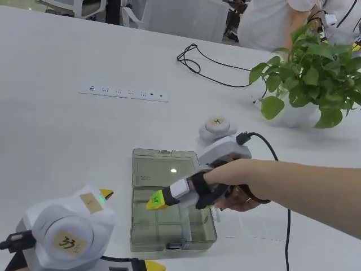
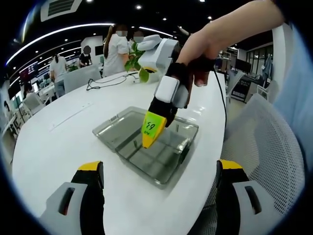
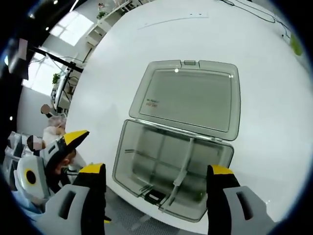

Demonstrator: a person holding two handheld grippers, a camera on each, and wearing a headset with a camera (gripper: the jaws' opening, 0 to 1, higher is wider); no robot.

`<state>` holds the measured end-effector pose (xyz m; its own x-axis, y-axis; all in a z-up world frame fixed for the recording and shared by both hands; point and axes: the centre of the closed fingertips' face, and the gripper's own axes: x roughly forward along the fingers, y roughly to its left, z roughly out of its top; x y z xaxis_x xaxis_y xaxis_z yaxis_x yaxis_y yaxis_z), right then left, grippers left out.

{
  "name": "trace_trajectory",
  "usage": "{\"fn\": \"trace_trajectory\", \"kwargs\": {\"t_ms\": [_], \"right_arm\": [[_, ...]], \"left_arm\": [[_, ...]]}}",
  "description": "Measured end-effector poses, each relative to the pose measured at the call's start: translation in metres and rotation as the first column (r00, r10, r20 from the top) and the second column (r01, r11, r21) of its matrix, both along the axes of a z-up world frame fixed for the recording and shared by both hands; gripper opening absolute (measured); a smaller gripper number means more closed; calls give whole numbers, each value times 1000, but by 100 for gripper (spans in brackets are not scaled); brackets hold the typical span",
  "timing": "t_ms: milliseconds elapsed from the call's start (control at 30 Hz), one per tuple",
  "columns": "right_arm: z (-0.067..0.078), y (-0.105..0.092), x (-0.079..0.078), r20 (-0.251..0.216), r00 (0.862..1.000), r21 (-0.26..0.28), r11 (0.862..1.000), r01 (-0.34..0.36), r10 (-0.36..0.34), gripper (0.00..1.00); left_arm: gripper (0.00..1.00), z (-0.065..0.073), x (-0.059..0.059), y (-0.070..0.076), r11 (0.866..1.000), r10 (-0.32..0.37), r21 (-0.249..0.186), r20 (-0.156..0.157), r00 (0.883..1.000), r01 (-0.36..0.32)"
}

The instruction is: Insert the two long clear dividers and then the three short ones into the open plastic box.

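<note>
I've got my right gripper (image 1: 157, 200) hovering over the open smoky-clear plastic box (image 1: 152, 244) on the white table (image 1: 56, 130), jaws spread, nothing between them. One long clear divider (image 3: 183, 166) stands inside the base, hinge side to latch side. My left gripper (image 2: 159, 166) hangs near the box, jaws released, empty.
</note>
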<state>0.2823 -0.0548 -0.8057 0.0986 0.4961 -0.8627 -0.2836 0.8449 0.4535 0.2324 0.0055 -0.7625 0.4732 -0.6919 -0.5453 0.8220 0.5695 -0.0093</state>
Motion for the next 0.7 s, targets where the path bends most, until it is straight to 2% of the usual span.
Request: {"fn": "trace_trajectory", "kwargs": {"t_ms": [67, 100, 200, 400, 467, 500, 533, 600, 633, 667, 700], "right_arm": [[3, 4, -1, 10, 1000, 32, 1000, -1, 0, 87], [2, 2, -3, -8, 1000, 26, 1000, 10, -10, 88], [2, 3, -5, -8, 1000, 37, 999, 3, -3, 88], [12, 3, -5, 22, 1000, 78, 997, 15, -16, 87], [21, 3, 0, 62, 998, 104, 994, 14, -20, 87], [24, 1, -1, 57, 998, 103, 995, 17, -23, 87], [30, 2, 1, 76, 997, 135, 991, 22, -33, 87], [38, -3, 5, 100, 993, 159, 987, 40, -56, 86], [43, -3, 10, 139, 988, 181, 983, 38, -64, 86], [44, -10, 7, 130, 989, 164, 986, 42, -64, 86], [46, -12, 8, 148, 987, 170, 985, 41, -67, 86]], "left_arm": [[98, 1, 0, 0, 1000, 2, -1, 2, 1000, -2], [98, 1, -1, 1, 1000, 3, -1, 1, 1000, -3], [98, 0, -2, 2, 1000, 7, 1, -3, 1000, -7], [98, 0, -3, 4, 1000, 17, 0, -8, 1000, -17], [98, 0, -2, 7, 1000, 21, 5, -7, 1000, -21], [98, 0, -2, 8, 1000, 23, 8, -6, 1000, -23], [98, 0, -1, 10, 1000, 27, 9, -8, 1000, -27], [98, -1, 0, 13, 999, 34, 11, -9, 999, -34], [98, -1, 0, 14, 999, 35, 13, -10, 999, -35], [98, -2, 1, 16, 999, 40, 15, -12, 999, -40], [98, -2, 2, 18, 999, 45, 14, -15, 999, -45]]}}
